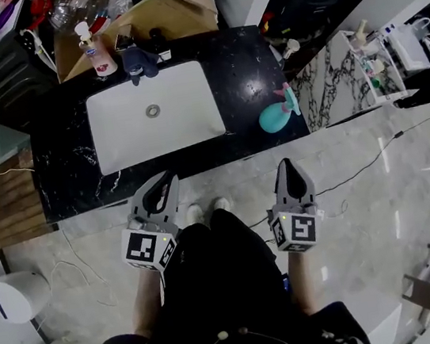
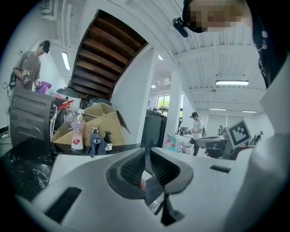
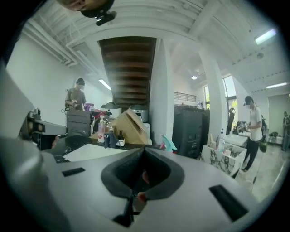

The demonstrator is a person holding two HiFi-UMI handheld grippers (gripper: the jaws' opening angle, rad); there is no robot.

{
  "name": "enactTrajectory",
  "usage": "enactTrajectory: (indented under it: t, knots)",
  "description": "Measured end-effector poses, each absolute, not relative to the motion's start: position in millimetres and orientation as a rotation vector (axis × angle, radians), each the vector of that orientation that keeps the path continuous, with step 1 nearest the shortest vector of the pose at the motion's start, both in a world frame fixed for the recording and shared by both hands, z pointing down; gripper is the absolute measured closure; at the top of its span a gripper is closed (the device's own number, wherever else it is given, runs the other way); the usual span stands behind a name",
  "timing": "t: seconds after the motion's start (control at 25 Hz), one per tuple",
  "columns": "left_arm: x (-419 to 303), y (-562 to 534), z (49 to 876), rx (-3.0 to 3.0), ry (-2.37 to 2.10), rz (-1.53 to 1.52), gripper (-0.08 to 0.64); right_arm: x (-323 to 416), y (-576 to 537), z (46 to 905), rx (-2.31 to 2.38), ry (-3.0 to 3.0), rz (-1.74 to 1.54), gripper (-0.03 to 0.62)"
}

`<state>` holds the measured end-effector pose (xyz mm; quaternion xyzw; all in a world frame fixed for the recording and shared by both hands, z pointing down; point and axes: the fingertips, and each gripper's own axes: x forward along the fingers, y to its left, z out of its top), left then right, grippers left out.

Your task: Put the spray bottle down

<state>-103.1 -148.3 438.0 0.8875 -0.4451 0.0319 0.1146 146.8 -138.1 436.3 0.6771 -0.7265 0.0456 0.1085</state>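
Note:
The teal spray bottle [image 1: 275, 116] stands on the black counter [image 1: 247, 66], to the right of the white sink [image 1: 184, 124], with nothing touching it. In the right gripper view its teal head [image 3: 168, 144] pokes up just beyond the jaws. Both grippers are held back from the counter, over the pale floor close to the person's body. My left gripper [image 1: 170, 179] points toward the sink's front edge with its tips together and nothing between them [image 2: 146, 150]. My right gripper [image 1: 286, 164] is shut and empty [image 3: 144, 150], a short way in front of the bottle.
At the back of the counter are a pink pump bottle [image 1: 97, 55], a dark blue cloth figure [image 1: 138, 61] and an open cardboard box [image 1: 145, 16]. A marble-patterned side table [image 1: 336, 85] with small items stands to the right. A cable [image 1: 373, 158] trails across the floor. People stand in the background.

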Motion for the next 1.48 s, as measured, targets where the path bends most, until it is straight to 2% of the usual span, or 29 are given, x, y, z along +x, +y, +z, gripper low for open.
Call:
enactTrajectory:
  t: [0.12,0.48,0.8,1.48]
  knots:
    - [-100,-148,434,2.59,-1.328,0.07,0.524,127,-134,418,1.933,-2.187,0.024,0.589]
    - [-76,-144,417,2.601,-1.336,0.033,0.528,106,-119,388,1.841,-2.377,0.023,0.591]
    - [-66,-136,421,2.593,-1.332,0.05,0.528,125,-112,396,1.892,-2.418,0.182,0.591]
    - [-60,-133,425,2.576,-1.351,0.061,0.528,135,-116,401,1.867,-2.377,0.169,0.589]
